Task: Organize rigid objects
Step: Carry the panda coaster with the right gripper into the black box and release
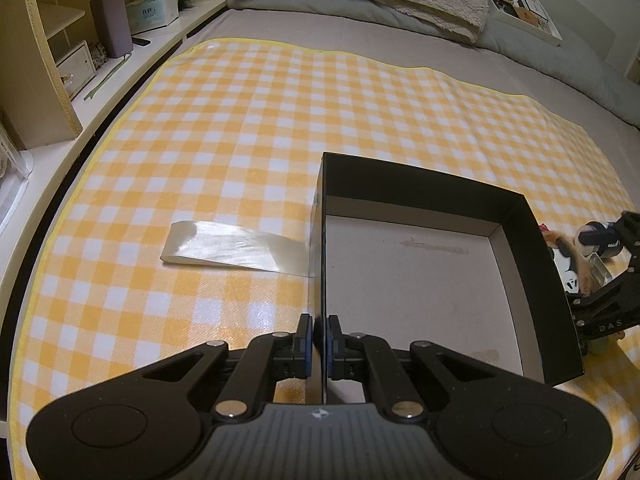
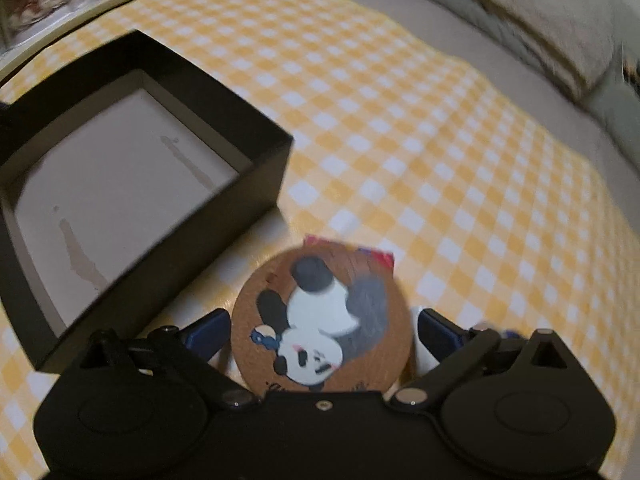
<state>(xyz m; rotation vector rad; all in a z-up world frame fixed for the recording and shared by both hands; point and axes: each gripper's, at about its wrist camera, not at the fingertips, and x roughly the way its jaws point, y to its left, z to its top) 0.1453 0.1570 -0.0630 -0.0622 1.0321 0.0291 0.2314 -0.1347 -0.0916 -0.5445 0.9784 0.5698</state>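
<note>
the left gripper (image 1: 319, 334) is clenched on the near wall of the black box (image 1: 532, 264). the right gripper (image 2: 320, 334) stands wide around a blurred panda coaster (image 2: 320, 320); contact is unclear. a red-edged item (image 2: 384, 258) hides behind it on the checked cloth (image 2: 440, 140).

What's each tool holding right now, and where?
Left tool pinches the black box's near wall. Right tool is open around the panda coaster, not gripping.
</note>
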